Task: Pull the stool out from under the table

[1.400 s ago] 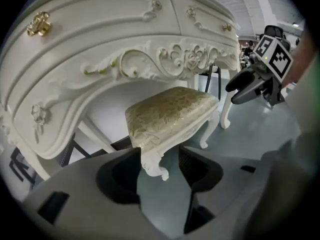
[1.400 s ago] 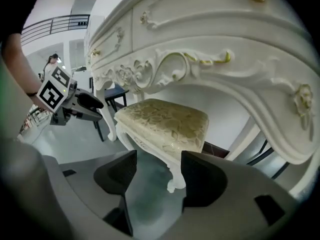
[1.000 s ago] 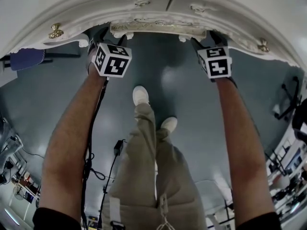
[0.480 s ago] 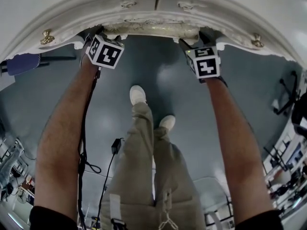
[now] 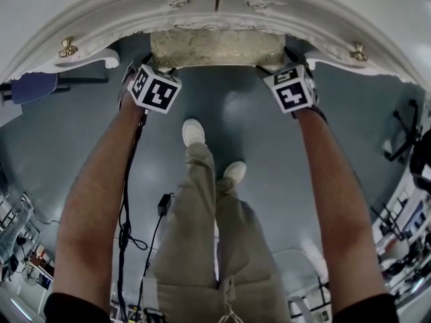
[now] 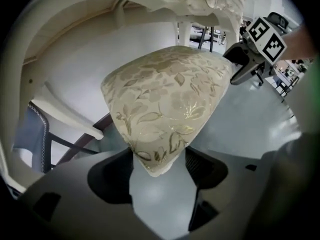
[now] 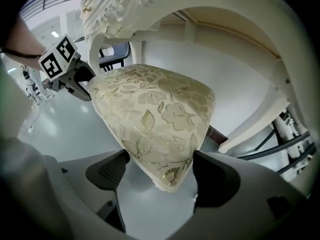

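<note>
Cream stool with gold floral upholstery (image 5: 217,48) partly out from under the ornate white surface (image 5: 101,15), front edge over the grey floor (image 5: 256,113). Left hand-held gripper (image 6: 159,171) and right hand-held gripper (image 7: 157,176) each at a front corner of the seat, jaws opening with the padded corner between them. Pads seemingly not pressing the fabric, though contact hard to judge at this angle.

Cream, gold-flowered stool (image 5: 217,48) under a white table (image 5: 337,20), grey floor (image 5: 259,123).
</note>
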A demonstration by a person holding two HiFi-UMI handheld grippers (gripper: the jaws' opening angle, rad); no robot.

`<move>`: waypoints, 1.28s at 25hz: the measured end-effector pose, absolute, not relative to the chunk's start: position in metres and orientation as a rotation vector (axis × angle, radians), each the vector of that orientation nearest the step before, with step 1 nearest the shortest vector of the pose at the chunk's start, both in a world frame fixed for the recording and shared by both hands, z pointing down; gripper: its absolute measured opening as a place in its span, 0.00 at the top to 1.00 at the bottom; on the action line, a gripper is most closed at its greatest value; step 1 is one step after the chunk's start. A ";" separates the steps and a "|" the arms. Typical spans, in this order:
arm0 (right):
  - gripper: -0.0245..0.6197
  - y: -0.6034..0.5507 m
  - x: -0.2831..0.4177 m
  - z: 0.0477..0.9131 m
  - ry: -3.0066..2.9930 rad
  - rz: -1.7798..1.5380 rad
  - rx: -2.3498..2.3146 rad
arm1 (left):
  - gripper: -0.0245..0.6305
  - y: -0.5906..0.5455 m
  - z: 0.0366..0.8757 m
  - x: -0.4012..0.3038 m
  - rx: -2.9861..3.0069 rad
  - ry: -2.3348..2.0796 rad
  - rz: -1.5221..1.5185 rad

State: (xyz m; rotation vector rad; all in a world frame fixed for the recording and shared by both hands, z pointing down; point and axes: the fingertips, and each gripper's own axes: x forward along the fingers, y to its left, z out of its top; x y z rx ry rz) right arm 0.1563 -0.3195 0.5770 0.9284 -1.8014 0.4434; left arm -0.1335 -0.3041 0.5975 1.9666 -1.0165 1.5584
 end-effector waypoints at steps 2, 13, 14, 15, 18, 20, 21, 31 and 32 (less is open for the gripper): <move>0.37 -0.321 0.154 0.578 -1.799 0.447 0.955 | 0.49 -0.305 0.598 -0.132 1.949 -0.973 1.595; 0.39 -0.287 0.158 0.572 -1.801 0.474 0.943 | 0.50 -0.277 0.594 -0.134 1.877 -1.012 1.639; 0.39 -0.282 0.159 0.572 -1.802 0.476 0.938 | 0.50 -0.270 0.595 -0.133 1.873 -1.013 1.637; 0.39 -0.276 0.158 0.573 -1.805 0.477 0.934 | 0.50 -0.263 0.595 -0.133 1.867 -1.016 1.635; 0.39 -0.259 0.155 0.573 -1.823 0.490 0.923 | 0.50 -0.238 0.596 -0.136 1.842 -1.030 1.624; 0.39 -0.247 0.154 0.574 -1.831 0.496 0.911 | 0.50 -0.221 0.597 -0.138 1.825 -1.037 1.618; 0.39 -0.241 0.154 0.573 -1.832 0.493 0.902 | 0.50 -0.212 0.597 -0.138 1.817 -1.040 1.617; 0.40 -0.178 0.140 0.574 -1.830 0.480 0.809 | 0.50 -0.136 0.598 -0.151 1.760 -1.043 1.624; 0.40 -0.169 0.140 0.574 -1.827 0.483 0.801 | 0.50 -0.126 0.598 -0.151 1.754 -1.038 1.624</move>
